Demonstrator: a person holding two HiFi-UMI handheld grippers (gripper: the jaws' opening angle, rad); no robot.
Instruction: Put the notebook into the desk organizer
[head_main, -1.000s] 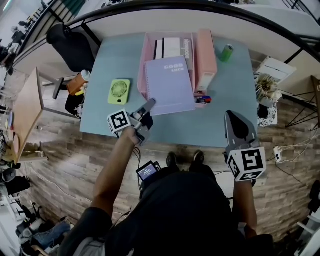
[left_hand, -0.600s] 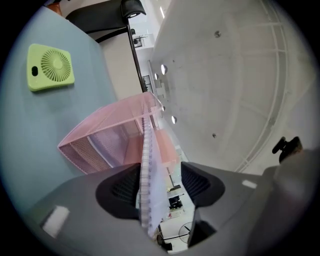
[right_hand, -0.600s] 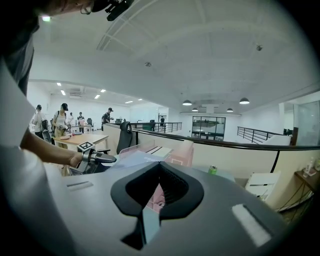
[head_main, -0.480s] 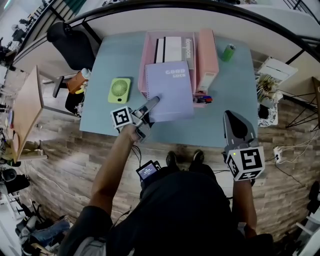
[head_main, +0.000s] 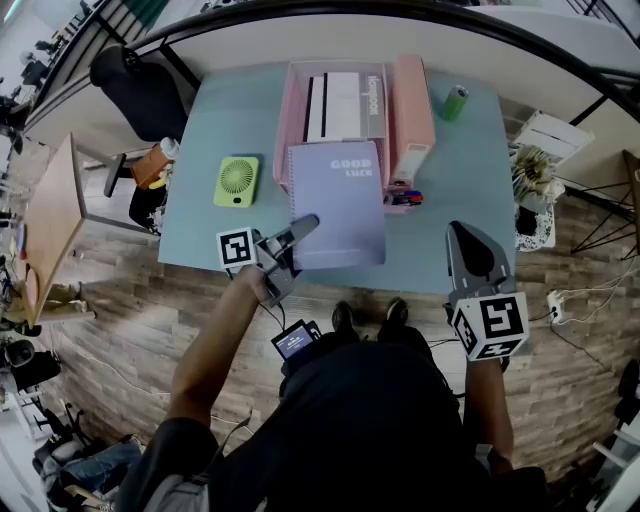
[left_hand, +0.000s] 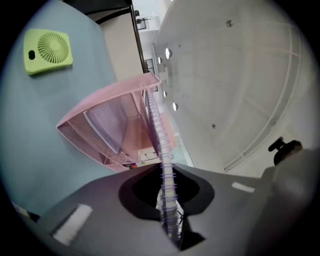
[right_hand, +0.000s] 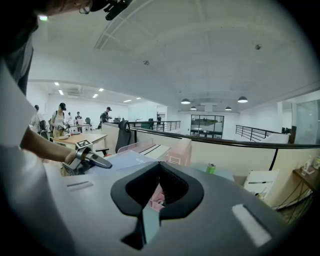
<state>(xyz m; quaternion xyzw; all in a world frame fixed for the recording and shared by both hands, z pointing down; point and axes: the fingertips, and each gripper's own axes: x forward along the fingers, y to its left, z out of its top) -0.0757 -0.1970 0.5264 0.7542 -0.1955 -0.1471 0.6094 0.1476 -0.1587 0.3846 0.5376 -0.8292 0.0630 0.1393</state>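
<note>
The lavender spiral notebook (head_main: 337, 205) lies over the front of the pink mesh desk organizer (head_main: 297, 95) and reaches toward the table's near edge. My left gripper (head_main: 300, 228) is shut on its near left corner. Its jaws have just been closing, with the notebook between them. In the left gripper view the notebook's spiral edge (left_hand: 161, 145) runs up from my left gripper (left_hand: 170, 220) toward the organizer (left_hand: 95, 130). My right gripper (head_main: 470, 250) hangs shut and holding nothing over the table's front right edge. From my right gripper (right_hand: 147, 220) the notebook (right_hand: 125, 159) shows at the left.
Two notebooks (head_main: 345, 105) stand in the organizer. A pink box (head_main: 412, 105) sits against its right side, a green can (head_main: 455, 102) beyond that. A green fan (head_main: 237, 181) lies left of the organizer. An office chair (head_main: 140, 85) stands at the far left corner.
The notebook has slid out of the organizer toward the table's near edge and straightened. My left gripper came back with it and sits further onto its corner. The right gripper has stayed put.
</note>
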